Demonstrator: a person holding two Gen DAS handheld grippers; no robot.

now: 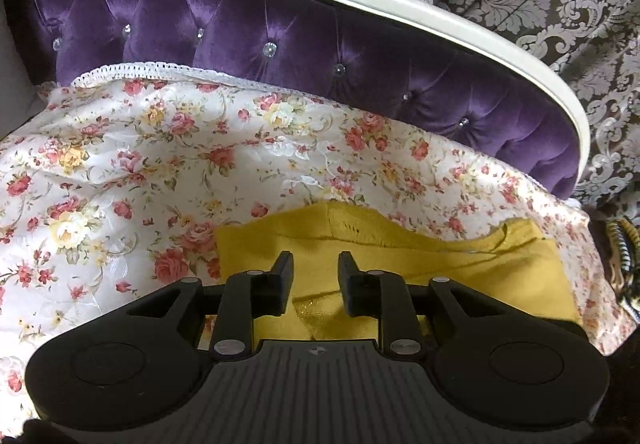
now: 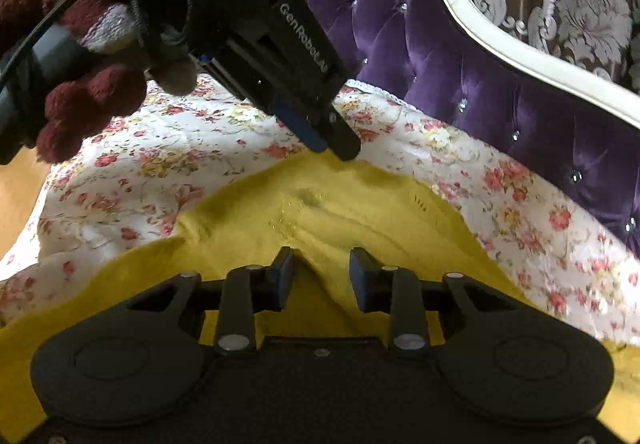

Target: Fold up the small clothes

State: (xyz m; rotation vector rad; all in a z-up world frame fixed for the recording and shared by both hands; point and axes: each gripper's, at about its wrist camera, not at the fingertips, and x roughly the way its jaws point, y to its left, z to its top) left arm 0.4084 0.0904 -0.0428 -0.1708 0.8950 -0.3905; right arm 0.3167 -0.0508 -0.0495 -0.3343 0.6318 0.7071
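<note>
A small mustard-yellow garment (image 1: 500,264) lies flat on a floral bedspread (image 1: 160,164). My left gripper (image 1: 315,264) hovers over the garment's left part, jaws a little apart, nothing pinched between them. In the right wrist view the same yellow garment (image 2: 248,212) spreads towards the camera. My right gripper (image 2: 322,260) stands low over it with its jaws apart, and a raised ridge of the cloth runs between the fingers without being pressed. The left gripper (image 2: 336,150) shows from the side, its tips at the garment's far edge, held by a hand in a dark red glove (image 2: 80,104).
A purple tufted headboard (image 1: 240,24) with a cream frame (image 1: 400,0) rises right behind the bedspread (image 2: 480,164). Behind it hangs brown damask fabric (image 1: 560,4). The bed's edge drops away at the right (image 1: 612,284).
</note>
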